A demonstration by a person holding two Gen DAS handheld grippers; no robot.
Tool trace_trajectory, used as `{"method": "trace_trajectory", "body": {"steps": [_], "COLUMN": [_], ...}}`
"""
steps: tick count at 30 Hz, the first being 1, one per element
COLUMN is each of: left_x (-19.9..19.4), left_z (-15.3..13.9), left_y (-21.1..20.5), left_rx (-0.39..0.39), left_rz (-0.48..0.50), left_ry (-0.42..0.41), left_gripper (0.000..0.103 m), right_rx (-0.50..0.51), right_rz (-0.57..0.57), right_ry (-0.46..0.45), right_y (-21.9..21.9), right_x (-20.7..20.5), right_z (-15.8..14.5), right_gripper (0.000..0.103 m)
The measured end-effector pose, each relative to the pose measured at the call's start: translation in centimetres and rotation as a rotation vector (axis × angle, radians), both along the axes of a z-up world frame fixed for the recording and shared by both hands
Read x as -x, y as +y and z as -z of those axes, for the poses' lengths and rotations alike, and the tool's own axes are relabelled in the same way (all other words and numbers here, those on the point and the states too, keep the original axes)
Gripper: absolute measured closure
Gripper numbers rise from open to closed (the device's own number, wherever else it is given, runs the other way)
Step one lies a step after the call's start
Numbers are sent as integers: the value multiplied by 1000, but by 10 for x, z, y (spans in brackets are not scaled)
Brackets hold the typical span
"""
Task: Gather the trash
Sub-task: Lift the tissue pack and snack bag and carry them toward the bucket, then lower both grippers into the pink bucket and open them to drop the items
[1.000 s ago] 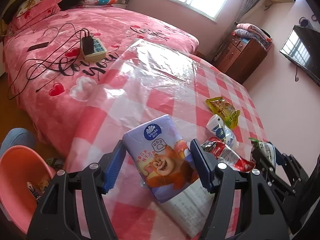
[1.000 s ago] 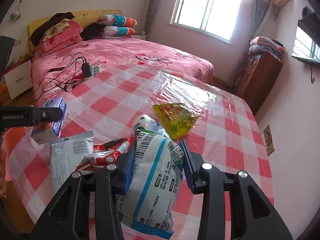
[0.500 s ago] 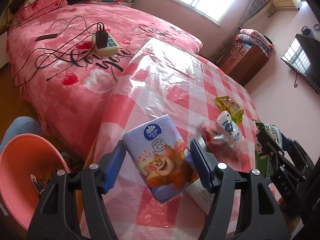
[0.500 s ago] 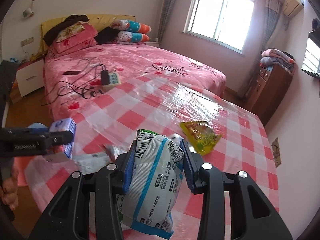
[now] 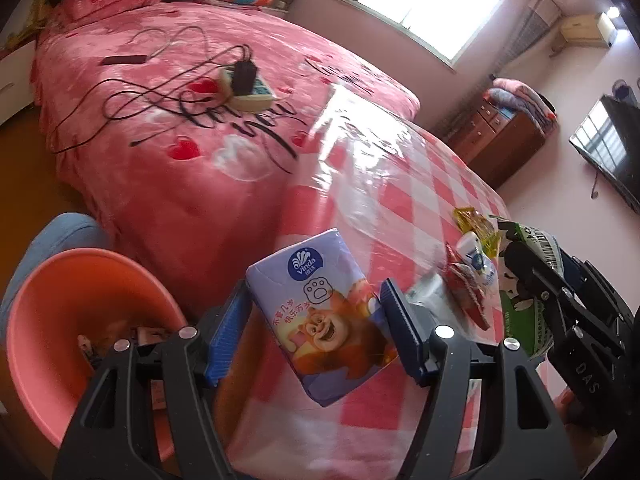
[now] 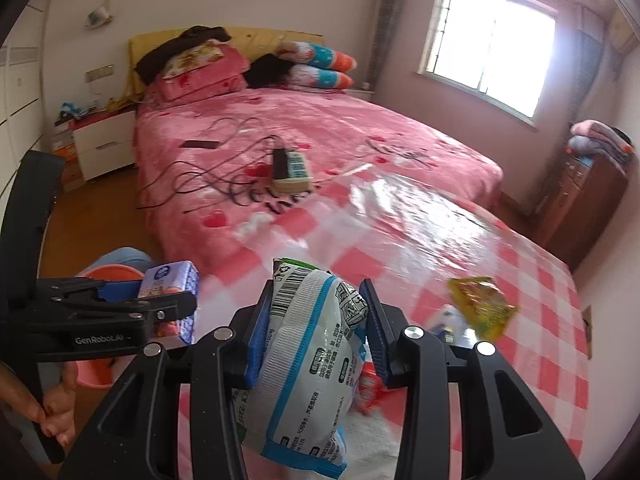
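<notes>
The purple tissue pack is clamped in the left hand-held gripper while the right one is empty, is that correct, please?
Not quite: the purple tissue pack is in the left hand-held gripper, but the right hand-held gripper holds a white and blue wrapper, as the right wrist view shows.

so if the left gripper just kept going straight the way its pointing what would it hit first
Probably the bed. The left gripper, shut on the tissue pack, points past the table edge toward the pink bedspread; the orange bin sits off to its left. Depth is unclear.
</notes>
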State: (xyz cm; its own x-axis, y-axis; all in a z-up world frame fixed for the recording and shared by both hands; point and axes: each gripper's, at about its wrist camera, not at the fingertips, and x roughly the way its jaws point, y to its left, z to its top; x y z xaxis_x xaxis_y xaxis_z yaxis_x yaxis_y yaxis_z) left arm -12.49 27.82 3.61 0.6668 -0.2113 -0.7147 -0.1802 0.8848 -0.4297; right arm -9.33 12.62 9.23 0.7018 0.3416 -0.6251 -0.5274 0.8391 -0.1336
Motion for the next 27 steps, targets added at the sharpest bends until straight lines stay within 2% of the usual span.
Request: {"method": "trace_trajectory", "body": {"steps": [9,21,23,25,26,27], "left_x": [29,74,78,82,84,87], "left_z": [11,53,62,72,76,79], "left_y": [54,124,131,140,145,149], "left_rx": [-3,28,36,36,43,47], "left_rz": [-97,-255,-264,-284,-293,-304], "left_ry": [13,97,121,142,147,153], "left_gripper": [36,35,34,28,26,21], "right_rx": [-35,-112,-109,-145,-154,-160], "right_rz": [-141,-381,-401,-431,-426,-407], "right_ry": [75,250,289,338,339,339], "right_y": [66,147,157,163,164,163], "right_x": [9,32,34,33,32,31], "right_z": [7,37,46,57,59,62], "right_gripper": [61,59,56,47,35,29]}}
